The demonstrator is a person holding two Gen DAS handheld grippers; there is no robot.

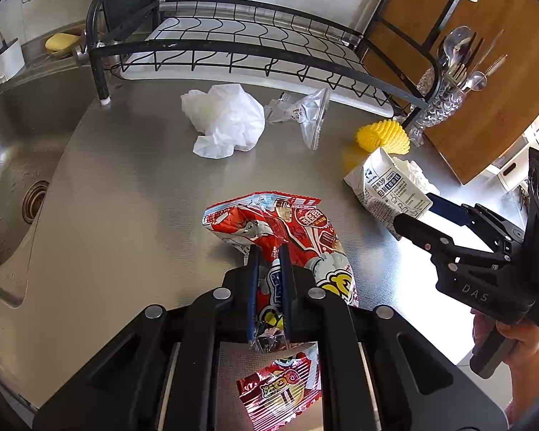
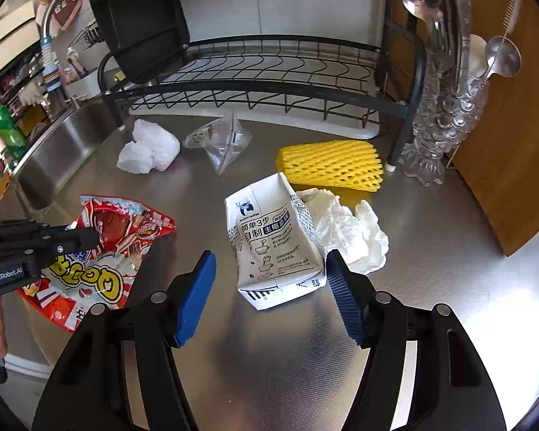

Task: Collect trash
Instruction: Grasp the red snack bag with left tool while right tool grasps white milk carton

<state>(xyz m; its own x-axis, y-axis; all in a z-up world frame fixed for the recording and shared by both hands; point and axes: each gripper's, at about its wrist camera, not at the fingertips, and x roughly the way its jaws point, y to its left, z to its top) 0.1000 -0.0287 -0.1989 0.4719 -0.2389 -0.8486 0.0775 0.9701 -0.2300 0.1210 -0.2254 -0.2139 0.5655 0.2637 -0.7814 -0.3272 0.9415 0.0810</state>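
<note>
Blue pads of the left gripper (image 1: 269, 251) pinch the red snack wrapper (image 1: 287, 230); right gripper (image 2: 269, 269) gapes wide, white carton (image 2: 269, 244) at twelve o'clock, unpinched, on the steel counter (image 2: 431, 287)

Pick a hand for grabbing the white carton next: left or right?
Right. Its tongs stand open with the carton lying just ahead between the pads. The left tongs are shut on the red snack bag.

A black wire dish rack (image 2: 255, 75) stands at the rear of the steel counter (image 2: 431, 287). A glass holder (image 2: 438, 125) with spoons stands right of it; the sink (image 1: 14, 165) lies left.
</note>
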